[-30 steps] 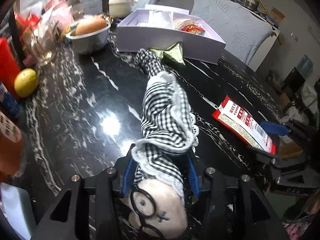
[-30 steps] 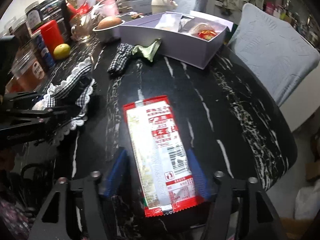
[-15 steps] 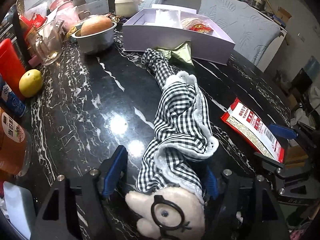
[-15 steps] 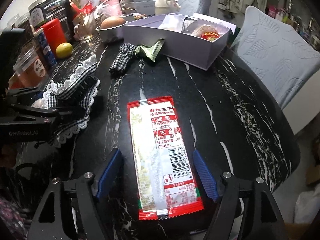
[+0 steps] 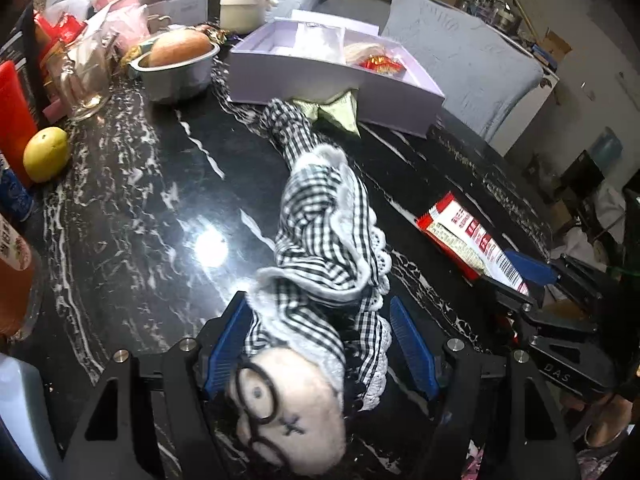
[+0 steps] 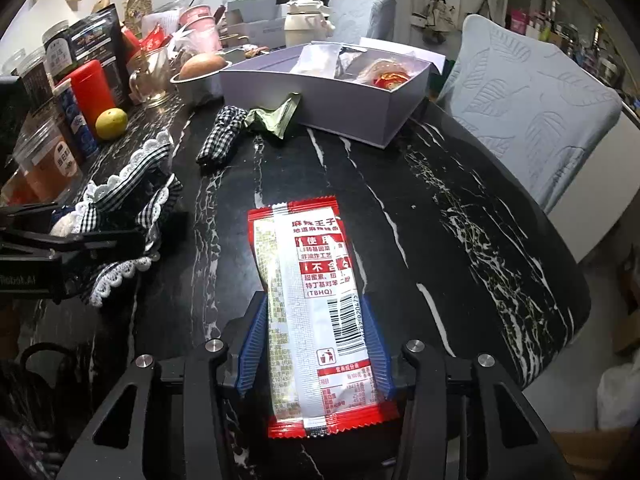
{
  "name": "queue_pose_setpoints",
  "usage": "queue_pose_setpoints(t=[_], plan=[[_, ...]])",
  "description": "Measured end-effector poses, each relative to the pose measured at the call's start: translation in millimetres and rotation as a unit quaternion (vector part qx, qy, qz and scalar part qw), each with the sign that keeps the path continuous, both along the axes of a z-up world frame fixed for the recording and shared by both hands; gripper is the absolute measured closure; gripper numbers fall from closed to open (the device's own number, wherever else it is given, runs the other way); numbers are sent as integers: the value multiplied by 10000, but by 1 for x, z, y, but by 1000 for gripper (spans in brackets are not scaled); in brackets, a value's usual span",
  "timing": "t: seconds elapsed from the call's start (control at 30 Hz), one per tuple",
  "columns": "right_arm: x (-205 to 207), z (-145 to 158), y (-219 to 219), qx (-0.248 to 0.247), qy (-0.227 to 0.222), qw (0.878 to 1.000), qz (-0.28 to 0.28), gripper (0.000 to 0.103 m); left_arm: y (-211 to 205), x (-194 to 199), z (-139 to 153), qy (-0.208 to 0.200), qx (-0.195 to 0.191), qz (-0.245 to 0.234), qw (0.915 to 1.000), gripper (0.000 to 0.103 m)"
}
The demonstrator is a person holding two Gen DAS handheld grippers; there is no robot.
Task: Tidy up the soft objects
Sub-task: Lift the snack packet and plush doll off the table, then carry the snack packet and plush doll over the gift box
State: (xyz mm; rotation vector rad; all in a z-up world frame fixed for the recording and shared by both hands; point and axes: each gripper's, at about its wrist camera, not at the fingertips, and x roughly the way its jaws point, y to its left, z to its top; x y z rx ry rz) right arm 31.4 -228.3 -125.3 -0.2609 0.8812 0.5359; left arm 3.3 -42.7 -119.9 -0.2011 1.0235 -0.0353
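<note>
Left gripper (image 5: 320, 344) jaws straddle the doll (image 5: 316, 280), seemingly gripping it loosely; right gripper (image 6: 314, 344) jaws pinch the packet (image 6: 316, 312). Both lie on the table (image 6: 460, 208) before the box (image 6: 320, 92). The limp doll could slip or snag on lifting.

My right gripper (image 6: 314, 346) sits at the bottom centre, its blue pads pressed against both long edges of the red-and-silver snack packet (image 6: 316, 312) on the black marble table (image 6: 460, 216). At mid left my left gripper (image 6: 60, 246) holds the gingham doll (image 6: 132, 200). The lavender box (image 6: 320, 92) stands upper centre, with a crumpled green wrapper (image 6: 276, 118) just in front.
</note>
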Motion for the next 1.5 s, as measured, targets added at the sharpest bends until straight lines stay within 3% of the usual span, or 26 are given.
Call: queue_pose_setpoints(t=[0.13, 0.3, 0.37, 0.6, 1.03, 1.5], plan=[[-1, -1, -1, 41, -10, 10000, 12, 57, -9, 3, -2, -86, 401, -45, 9991, 32], [-2, 0, -1, 51, -49, 10000, 25, 58, -11, 5, -2, -238, 577, 2, 9980, 59], [-2, 0, -2, 64, -46, 10000, 20, 58, -11, 7, -1, -224, 542, 72, 9983, 61], [-1, 4, -10, 336, 232, 9991, -125, 59, -19, 4, 11, -432, 346, -193, 9983, 61], [-6, 19, -26, 1227, 603, 9905, -118, 59, -24, -2, 32, -734, 421, -263, 9961, 61], [-1, 74, -30, 1715, -61, 9849, -216, 59, -22, 11, 88, -1521, 494, -285, 9867, 61]])
